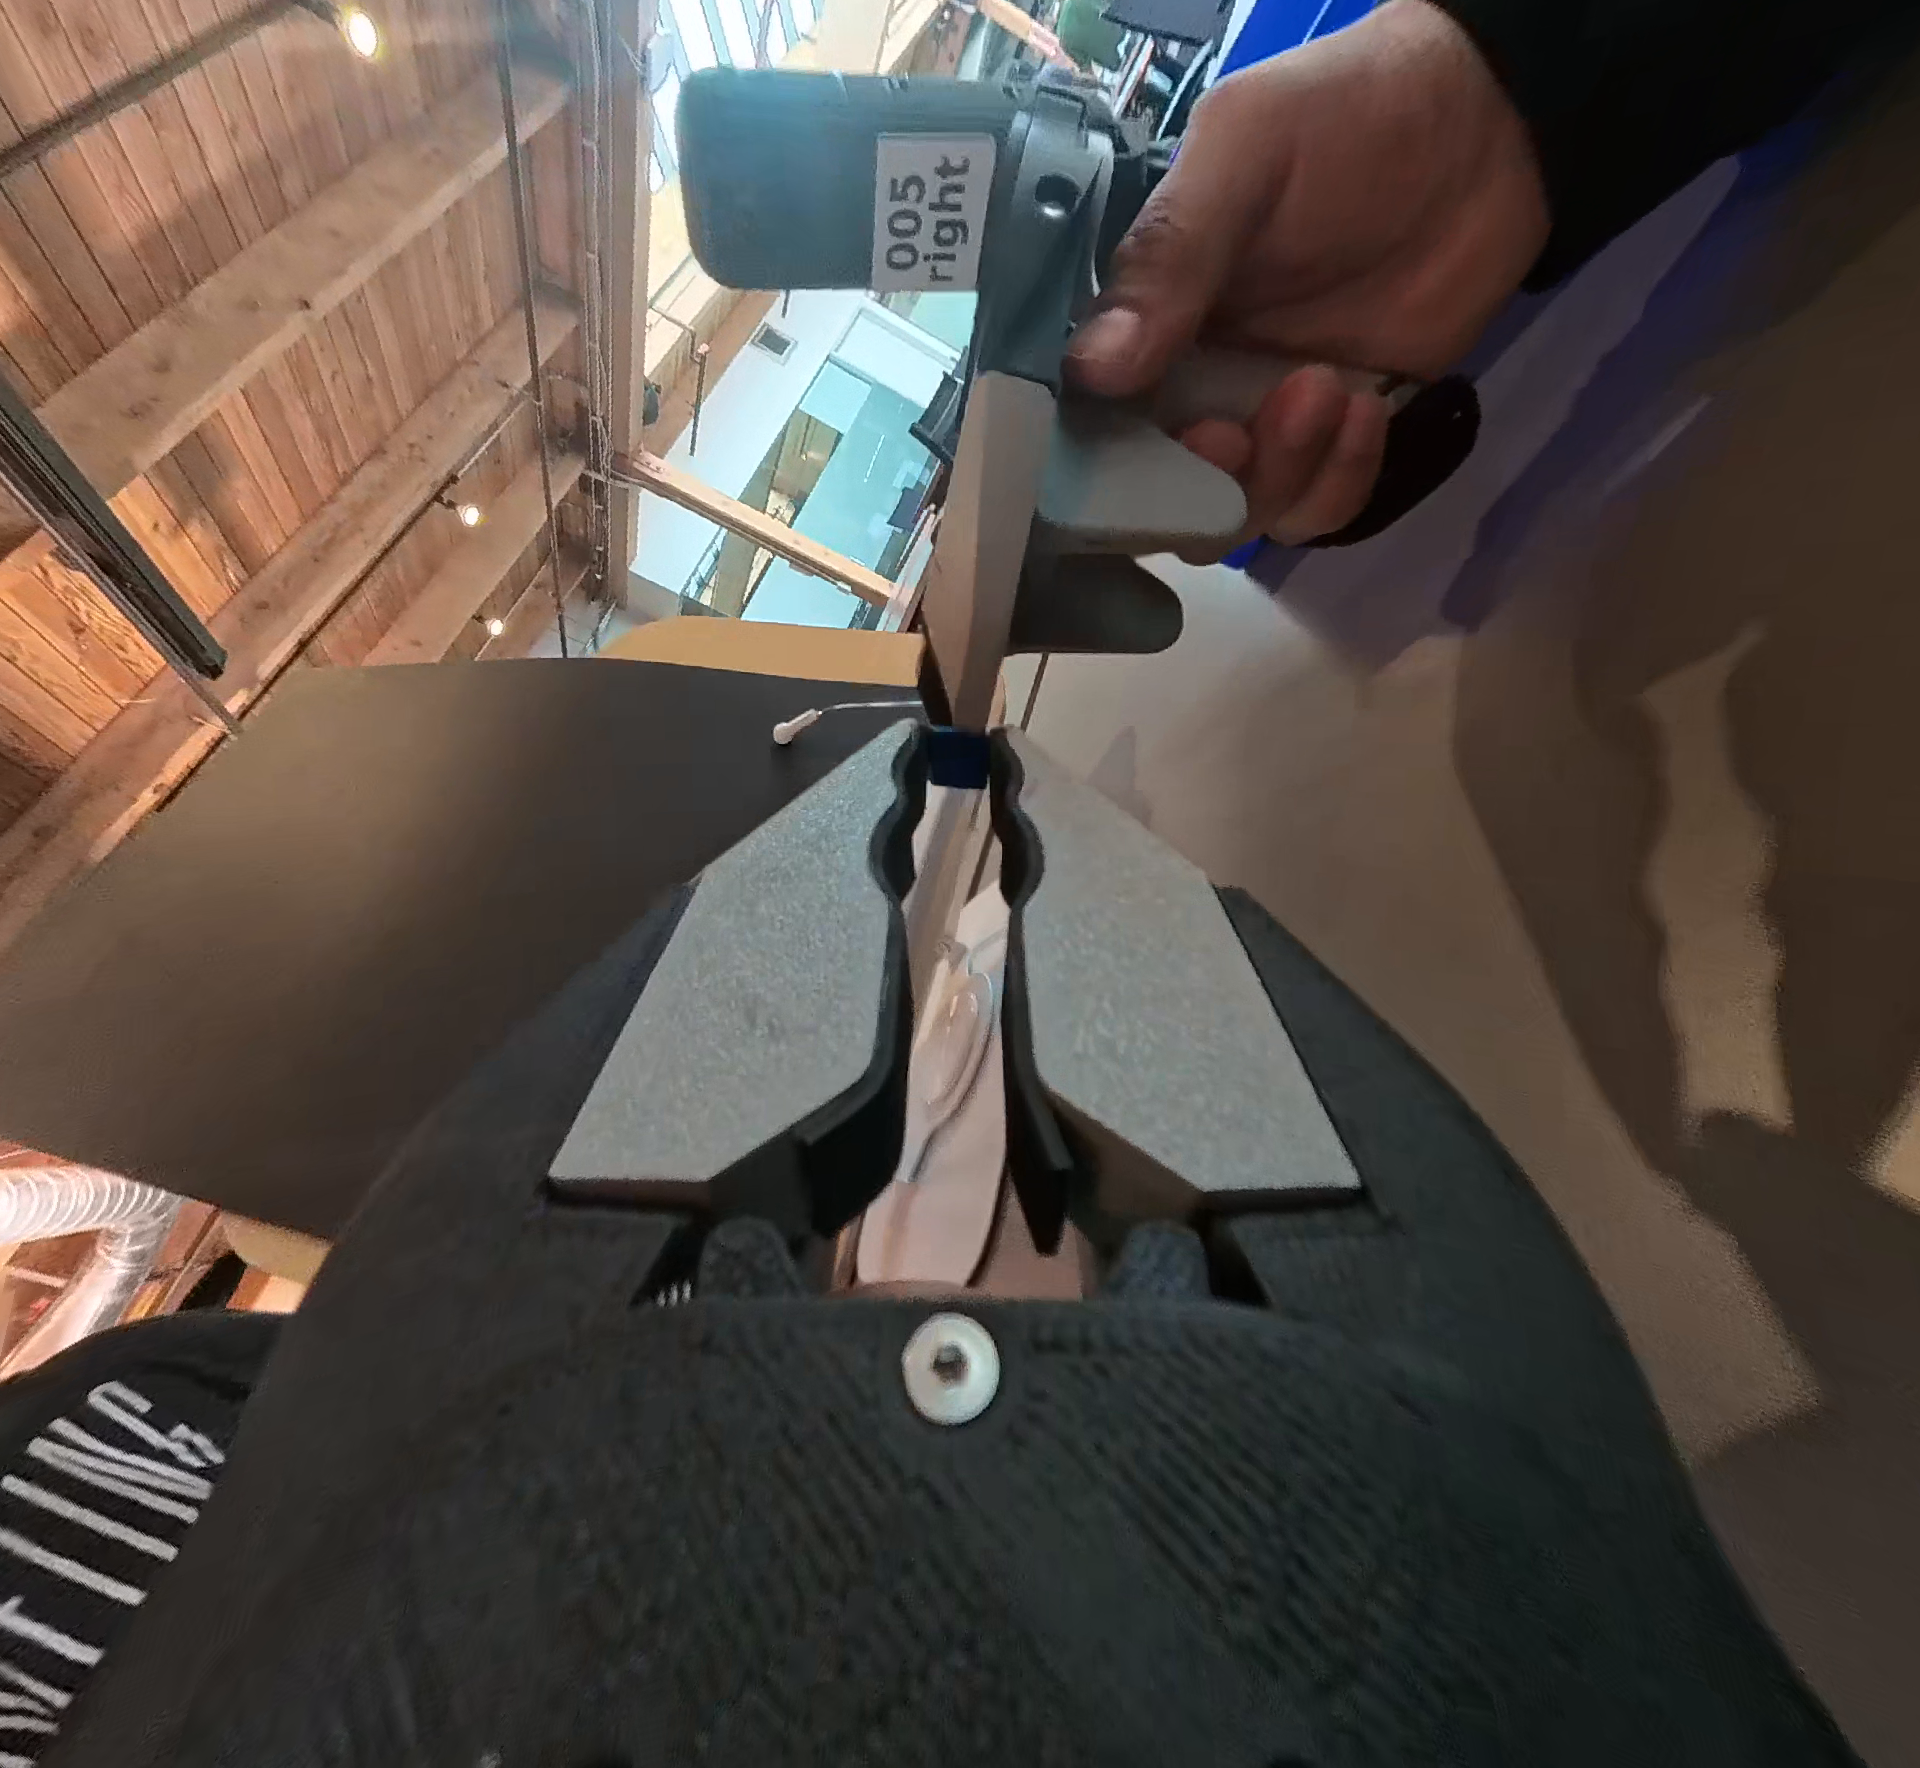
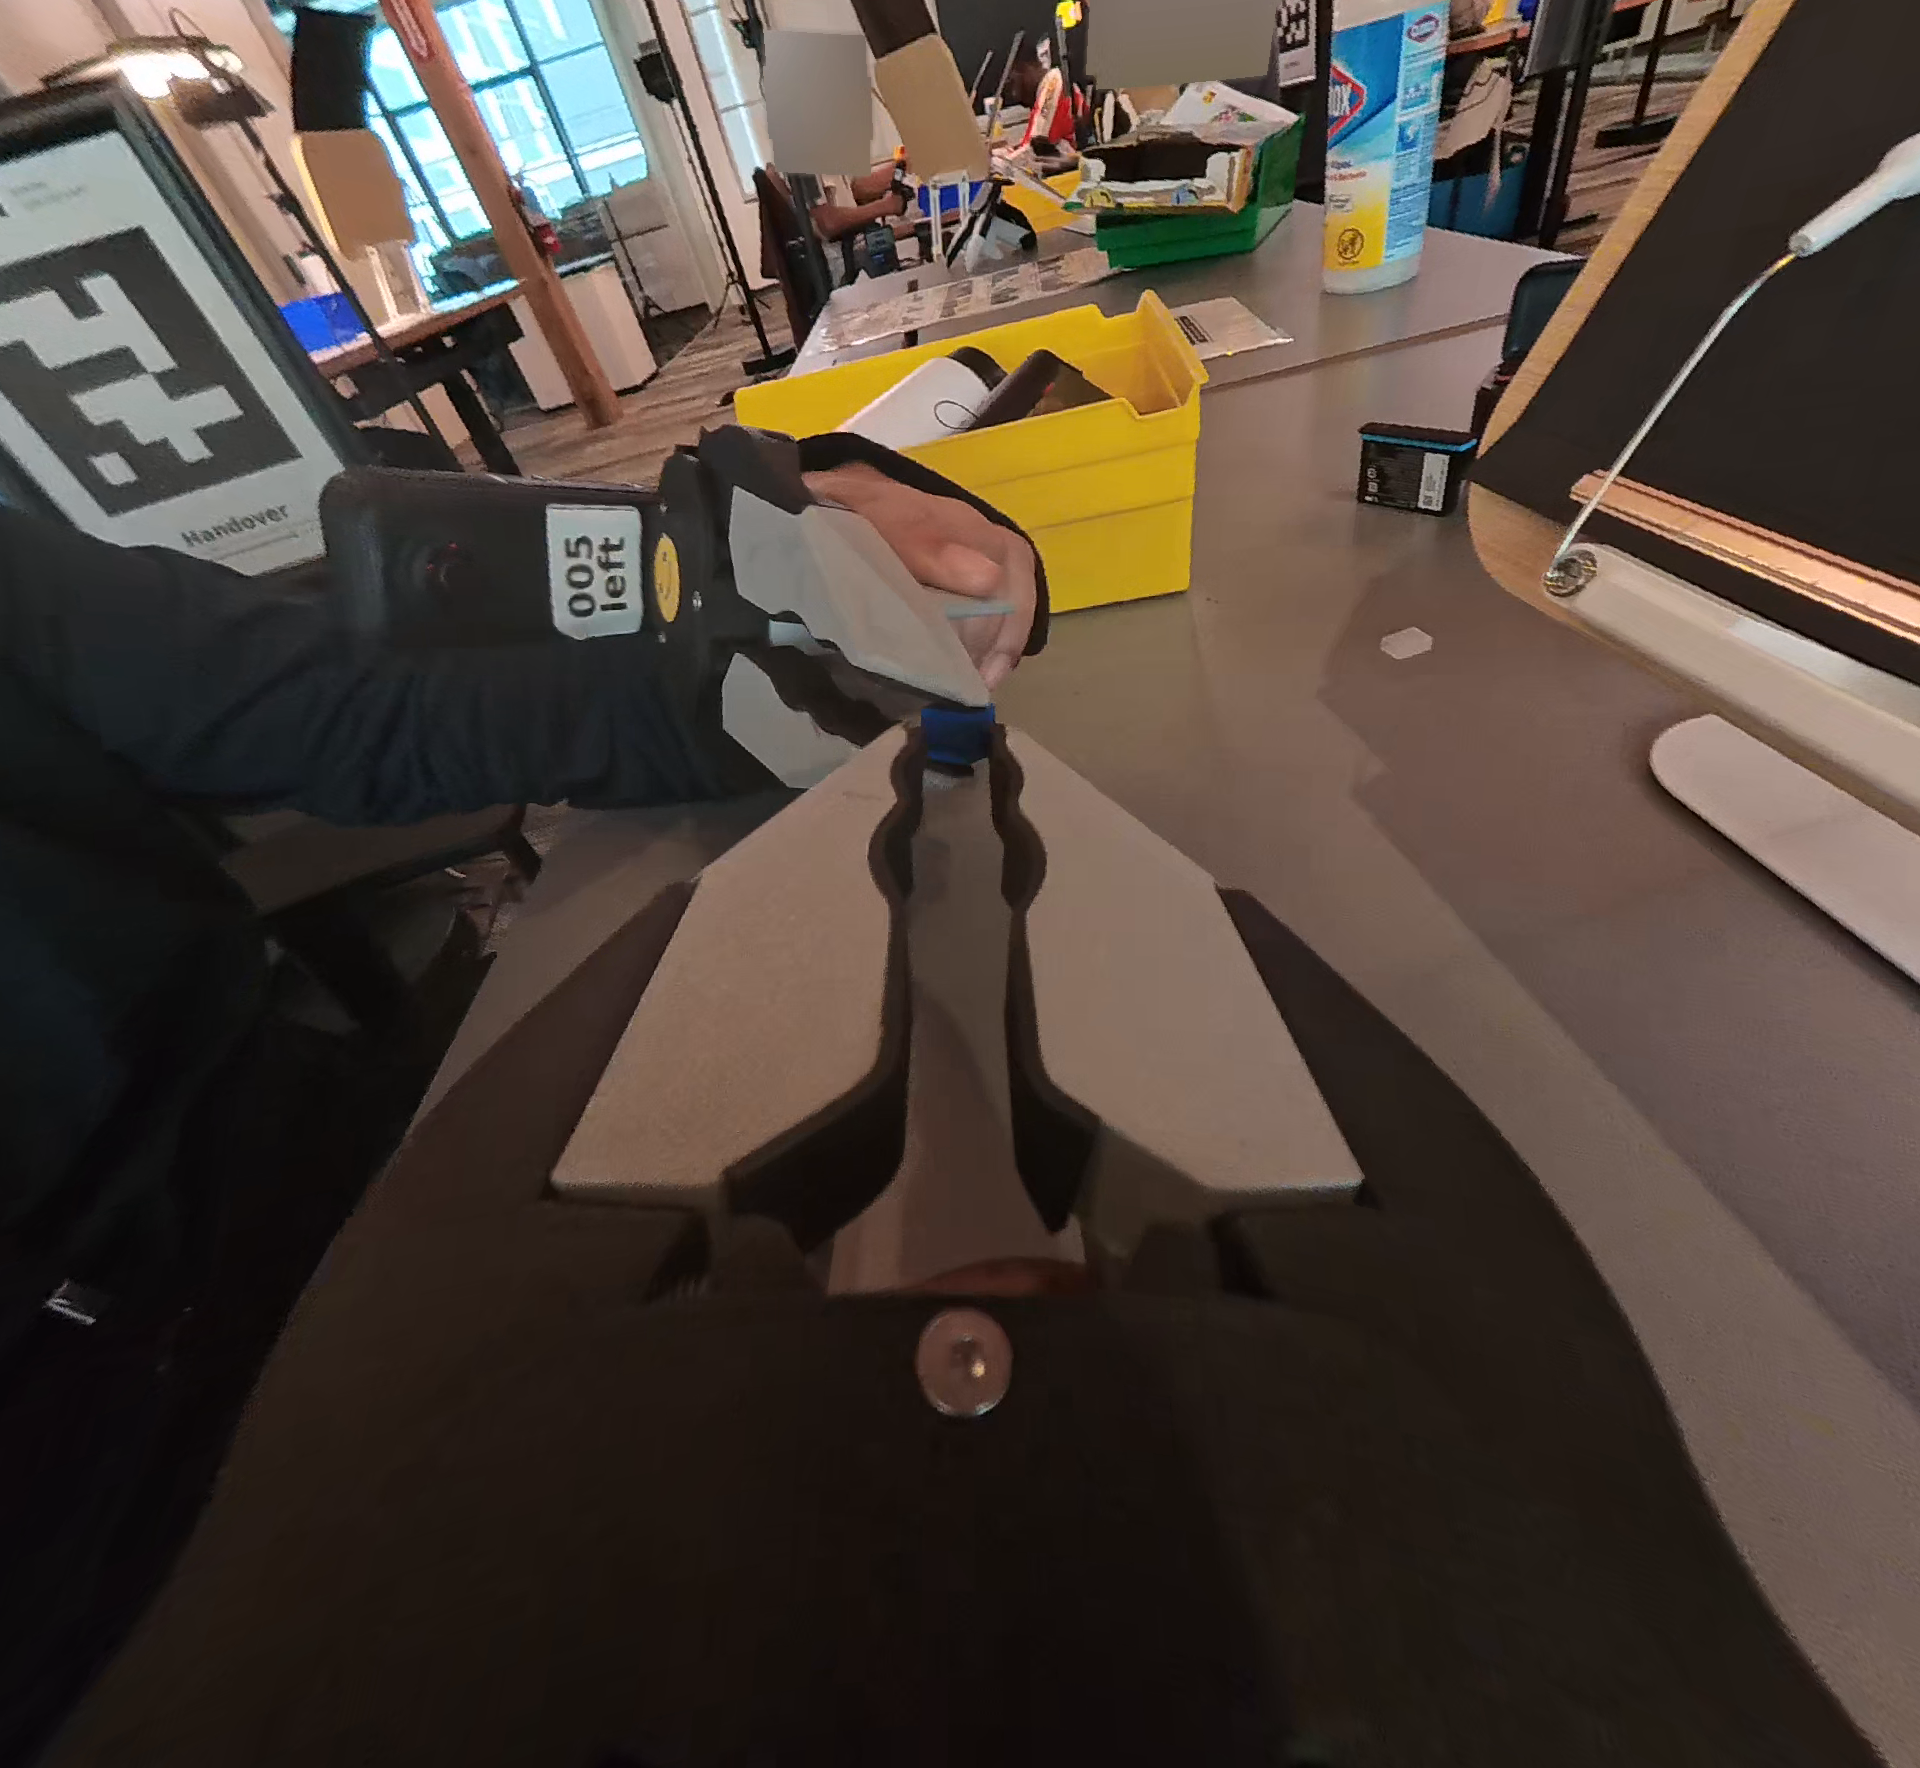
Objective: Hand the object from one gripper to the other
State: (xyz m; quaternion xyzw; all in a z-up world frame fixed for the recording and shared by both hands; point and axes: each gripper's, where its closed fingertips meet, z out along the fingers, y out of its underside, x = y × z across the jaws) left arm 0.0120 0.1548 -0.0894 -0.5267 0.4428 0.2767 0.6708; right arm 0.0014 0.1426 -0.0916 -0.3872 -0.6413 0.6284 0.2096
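In the left wrist view, the left gripper (image 1: 956, 750) filled the bottom and middle of the frame. Its two grey fingers (image 1: 769, 991) came close at the tips and pinched a small blue block (image 1: 954, 758) between them. The block sat right at the middle of the frame. Just above it, the right gripper (image 1: 961, 679) came down from the top. A hand (image 1: 1320, 264) in a dark sleeve held its handle at the upper right. Its tips touched the top of the block, but from this side I could not tell how tightly they were set. Behind lay a black board (image 1: 364, 845) on the left, with a small white plug (image 1: 787, 732) on a thin wire on it. A wooden ceiling with little lamps filled the upper left.

In the right wrist view, the right gripper (image 2: 958, 744) filled the bottom. Its fingertips (image 2: 906, 762) pressed on both sides of the same blue block (image 2: 956, 742) at the middle of the frame. The left gripper (image 2: 961, 695) reached in from the left and met the block from above. A grey table (image 2: 1351, 783) spread out to the right. Farther back stood a yellow bin (image 2: 1039, 492) with things inside. A small black box (image 2: 1413, 477) sat on the table at the right. A green bin (image 2: 1195, 222) and a tub of wipes (image 2: 1382, 129) stood far away near the top.
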